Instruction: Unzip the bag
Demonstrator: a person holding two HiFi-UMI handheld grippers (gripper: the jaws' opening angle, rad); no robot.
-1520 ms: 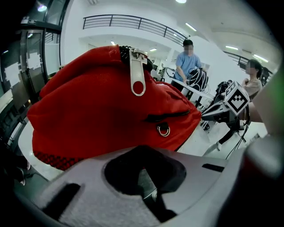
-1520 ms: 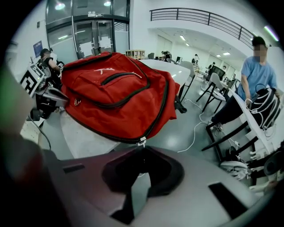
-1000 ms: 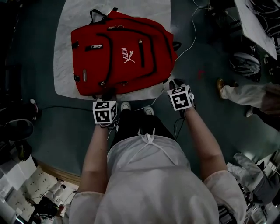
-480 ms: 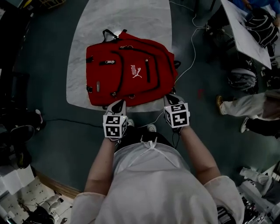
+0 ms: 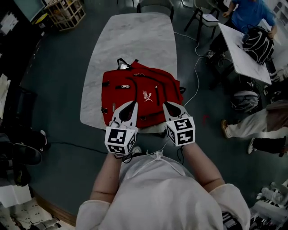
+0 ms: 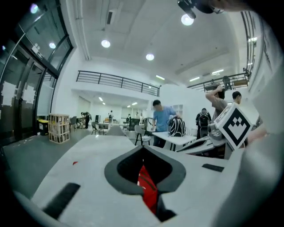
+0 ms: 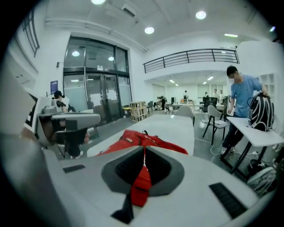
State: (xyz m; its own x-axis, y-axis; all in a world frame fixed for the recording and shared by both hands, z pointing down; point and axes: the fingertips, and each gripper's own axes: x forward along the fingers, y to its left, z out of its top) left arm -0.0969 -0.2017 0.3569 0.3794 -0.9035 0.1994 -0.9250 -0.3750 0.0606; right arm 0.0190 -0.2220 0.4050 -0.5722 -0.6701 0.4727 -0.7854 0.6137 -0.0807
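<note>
A red fabric backpack with black zips (image 5: 135,87) lies flat at the near end of a long marble-topped bench (image 5: 135,40), its carry handle pointing away from the person. The left tongs (image 5: 130,108) and the right tongs (image 5: 167,107) are held side by side above the backpack's near edge, apart from each other, each with its marker cube towards the person's white shirt. Both tongs are clenched: in each gripper view the two tips meet, and red fabric shows only through the slot behind them, so that the jaws themselves screen most of the bag. Neither pair grasps anything that can be made out.

In the head view the tongs cover the backpack's lower corners. A white cable (image 5: 196,81) runs across the dark floor to the right of the bench and a black cable (image 5: 67,144) to its left. Further right stands a white table (image 5: 238,49) bearing a black-and-white striped backpack (image 5: 257,44), with a person in a blue shirt (image 5: 248,12) beside it. A wooden slatted crate (image 5: 66,13) sits at upper left, and the trousered legs of another person (image 5: 252,125) show at the right edge.
</note>
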